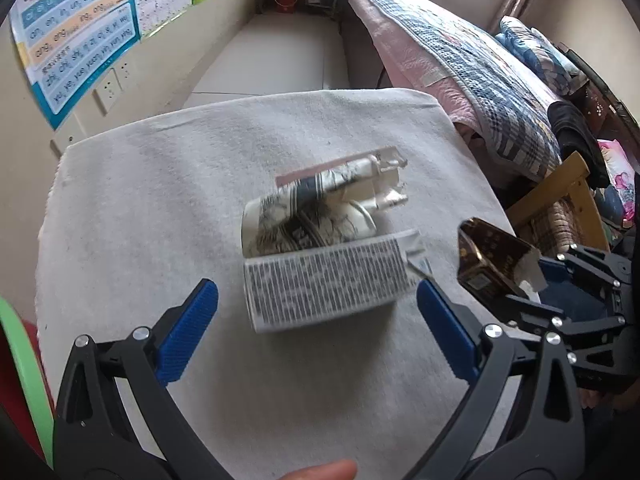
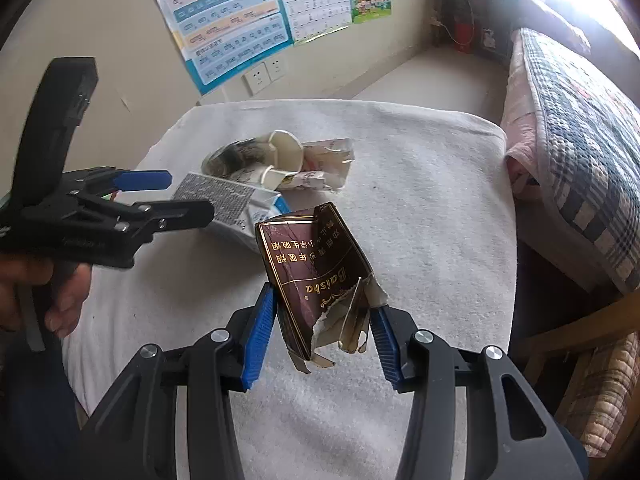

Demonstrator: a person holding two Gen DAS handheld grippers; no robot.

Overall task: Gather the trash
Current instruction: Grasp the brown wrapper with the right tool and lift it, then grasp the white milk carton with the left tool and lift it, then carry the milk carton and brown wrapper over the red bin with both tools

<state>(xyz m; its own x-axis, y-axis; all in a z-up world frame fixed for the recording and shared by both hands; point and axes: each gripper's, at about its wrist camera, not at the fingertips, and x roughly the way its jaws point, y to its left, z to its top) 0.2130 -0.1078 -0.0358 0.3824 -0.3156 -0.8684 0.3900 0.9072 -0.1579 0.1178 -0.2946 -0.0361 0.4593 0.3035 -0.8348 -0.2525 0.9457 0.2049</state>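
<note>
A white box with black print [image 1: 324, 280] lies on the white cloth-covered table [image 1: 140, 208], just in front of my open left gripper [image 1: 316, 312], between its blue pads. Behind it lies a crumpled paper cup with torn wrapper [image 1: 320, 208]. My right gripper [image 2: 324, 320] is shut on a torn brown cigarette pack [image 2: 316, 272] and holds it above the table. The pack [image 1: 492, 260] shows at the right in the left wrist view. The left gripper [image 2: 160, 196], the box [image 2: 224, 200] and the cup [image 2: 276, 156] show in the right wrist view.
A bed with a plaid quilt [image 1: 460, 64] stands to the right of the table. A wooden chair [image 2: 580, 360] is at the near right. Posters [image 2: 232, 16] and wall sockets [image 2: 264, 74] are on the far wall. A green and red object [image 1: 20, 360] is at the left edge.
</note>
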